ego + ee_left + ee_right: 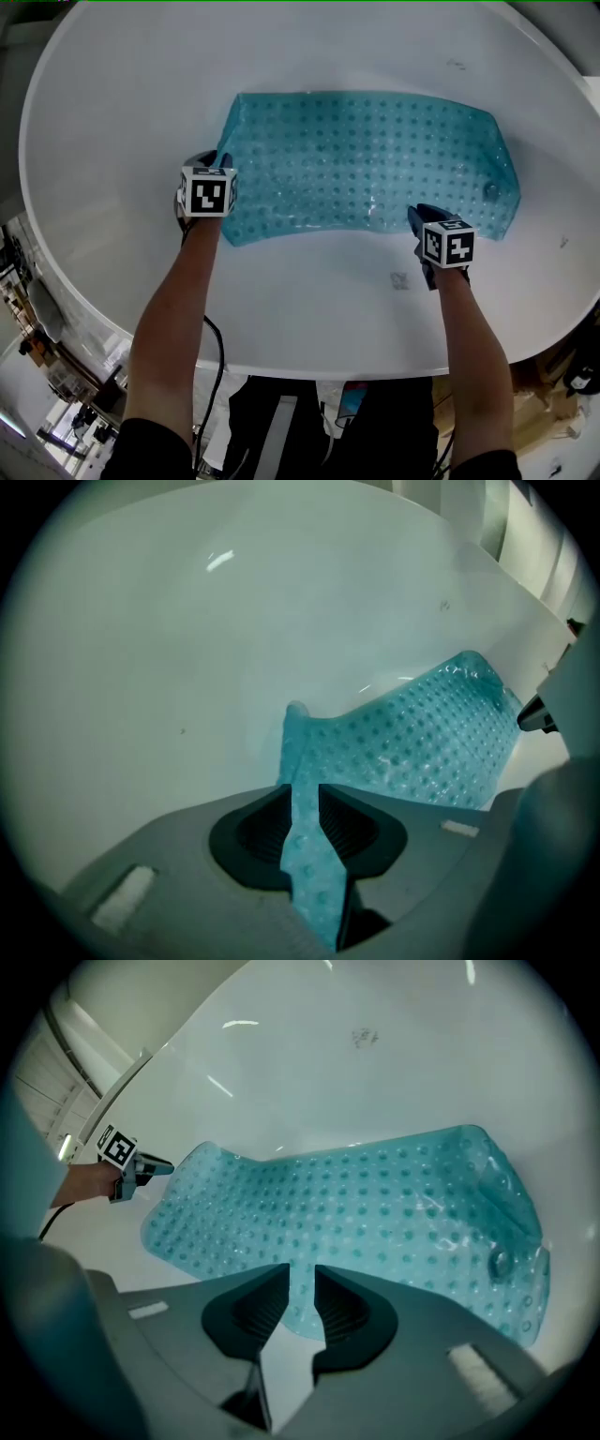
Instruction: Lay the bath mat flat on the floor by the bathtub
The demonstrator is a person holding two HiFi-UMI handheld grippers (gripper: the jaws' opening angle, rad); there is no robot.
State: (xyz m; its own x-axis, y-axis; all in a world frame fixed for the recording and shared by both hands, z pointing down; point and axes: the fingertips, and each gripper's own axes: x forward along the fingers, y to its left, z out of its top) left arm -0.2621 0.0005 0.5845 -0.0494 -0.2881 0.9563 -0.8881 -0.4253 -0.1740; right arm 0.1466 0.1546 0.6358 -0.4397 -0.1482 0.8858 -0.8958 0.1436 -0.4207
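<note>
A translucent teal bath mat [366,159] with rows of small bumps lies curved inside the white bathtub [309,309]. My left gripper [223,159] is at the mat's left corner. In the left gripper view that gripper [302,803] is shut on a folded, lifted strip of the mat [422,742]. My right gripper [418,216] sits at the mat's near edge toward the right. In the right gripper view its jaws [300,1290] stand close together with the mat's edge [356,1204] filling the gap between them. The left gripper [150,1168] also shows there, at the mat's far corner.
The tub's rim [103,309] curves round the near side, and a small dark mark [400,279] sits on the tub wall. Outside the rim at lower left are a cable [217,356] and cluttered floor [47,375].
</note>
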